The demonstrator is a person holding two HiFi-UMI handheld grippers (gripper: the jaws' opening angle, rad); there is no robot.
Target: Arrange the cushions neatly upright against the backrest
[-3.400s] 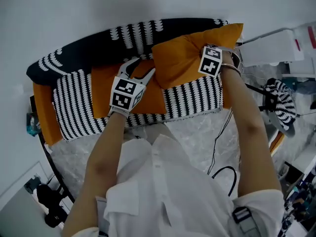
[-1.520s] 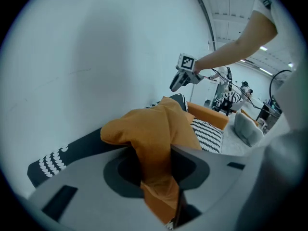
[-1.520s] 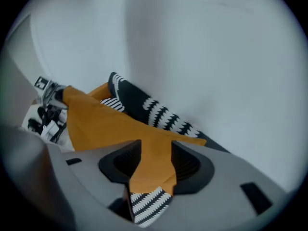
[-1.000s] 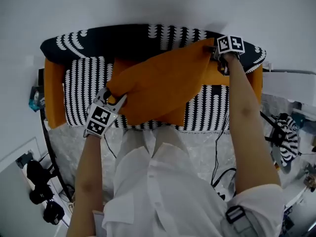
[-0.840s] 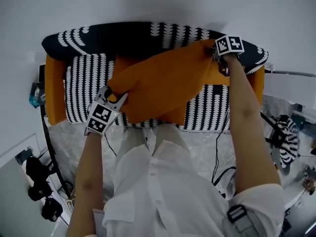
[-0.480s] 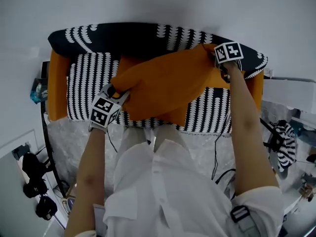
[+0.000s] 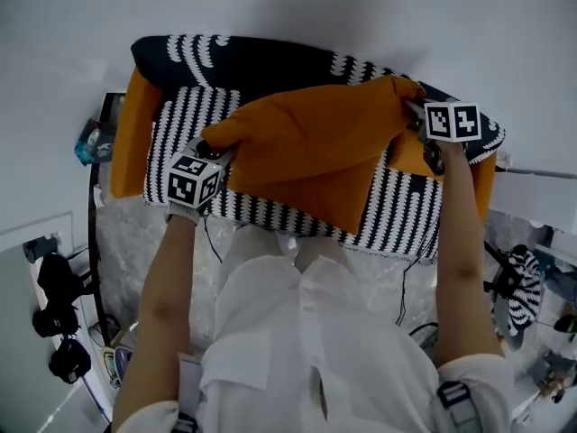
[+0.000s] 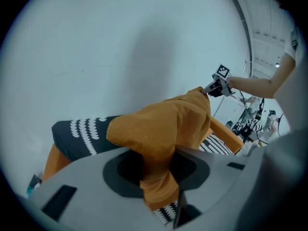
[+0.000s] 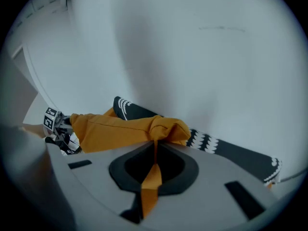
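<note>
The right gripper (image 7: 413,114) has just been clamped onto a corner of the orange cushion (image 7: 311,152). The opposite corner is gripped by the left gripper (image 7: 213,150). The cushion is held above the seat, apparently ready to be stood against the backrest (image 7: 270,61).

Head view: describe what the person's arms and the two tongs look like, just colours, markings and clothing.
The left tongs and the right tongs each carry a white cube printed with black square markers. Their bodies are pale grey, with a dark recess around the jaws in the gripper views. The person wears a white short-sleeved shirt; the forearms are uncovered.
</note>
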